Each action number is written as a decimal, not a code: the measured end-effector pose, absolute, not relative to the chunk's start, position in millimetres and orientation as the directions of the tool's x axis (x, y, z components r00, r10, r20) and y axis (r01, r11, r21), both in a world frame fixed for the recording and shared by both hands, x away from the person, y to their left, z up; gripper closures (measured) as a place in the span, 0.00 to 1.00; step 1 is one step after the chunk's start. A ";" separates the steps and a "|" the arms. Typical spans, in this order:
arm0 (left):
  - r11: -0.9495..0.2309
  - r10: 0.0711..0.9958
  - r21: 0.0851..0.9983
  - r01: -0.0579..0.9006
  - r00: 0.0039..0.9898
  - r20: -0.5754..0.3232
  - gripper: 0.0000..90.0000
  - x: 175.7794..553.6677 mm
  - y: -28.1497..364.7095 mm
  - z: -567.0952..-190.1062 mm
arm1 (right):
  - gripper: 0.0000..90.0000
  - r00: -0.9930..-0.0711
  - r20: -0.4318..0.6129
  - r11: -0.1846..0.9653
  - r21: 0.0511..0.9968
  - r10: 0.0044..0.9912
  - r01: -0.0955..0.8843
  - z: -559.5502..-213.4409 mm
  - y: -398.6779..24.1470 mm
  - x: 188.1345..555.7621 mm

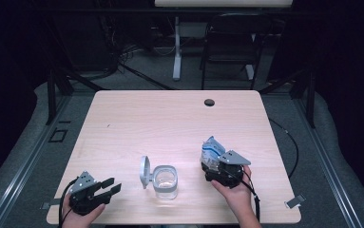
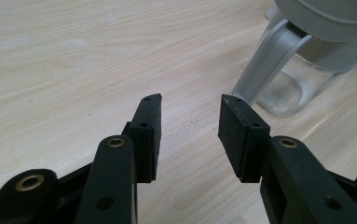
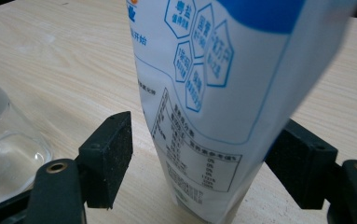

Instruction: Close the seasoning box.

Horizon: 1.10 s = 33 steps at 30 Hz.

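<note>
**Salt bag stands between spread fingers**

The white and blue plastic bag stands near the surface's front edge, between the right gripper's spread fingers. The left gripper, fingers spread and empty, rests beside the clear glass jar.

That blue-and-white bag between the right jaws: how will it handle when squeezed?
The bag is probably soft: its crumpled top suggests it dents under the jaws. Tall on a narrow base, it may tip. Its glossy film could slip.
</note>
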<state>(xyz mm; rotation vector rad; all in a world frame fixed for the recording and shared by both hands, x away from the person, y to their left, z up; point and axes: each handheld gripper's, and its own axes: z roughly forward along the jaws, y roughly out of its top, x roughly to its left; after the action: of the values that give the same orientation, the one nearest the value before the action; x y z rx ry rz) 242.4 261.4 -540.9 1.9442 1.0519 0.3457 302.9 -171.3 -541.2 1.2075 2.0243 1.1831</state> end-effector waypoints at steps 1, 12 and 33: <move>-0.264 0.782 0.800 0.539 0.605 -0.149 0.67 242.6 261.4 -541.0 | 0.29 -0.483 0.011 0.232 0.867 0.876 0.440 -541.4 -171.2 303.1; -0.262 0.780 0.798 0.543 0.606 -0.156 0.67 243.4 261.5 -541.8 | 0.31 -0.466 -0.014 0.227 0.886 0.884 0.404 -551.1 -168.5 303.5; -0.265 0.778 0.794 0.548 0.608 -0.160 0.67 245.0 262.5 -543.4 | 0.36 -0.448 -0.032 0.247 0.868 0.893 0.431 -568.7 -167.2 306.4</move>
<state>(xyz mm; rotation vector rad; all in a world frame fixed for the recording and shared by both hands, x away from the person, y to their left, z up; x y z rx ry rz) 245.0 262.5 -543.4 1.9521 1.0519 0.3293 306.4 -167.2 -568.7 1.2022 1.9898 1.1283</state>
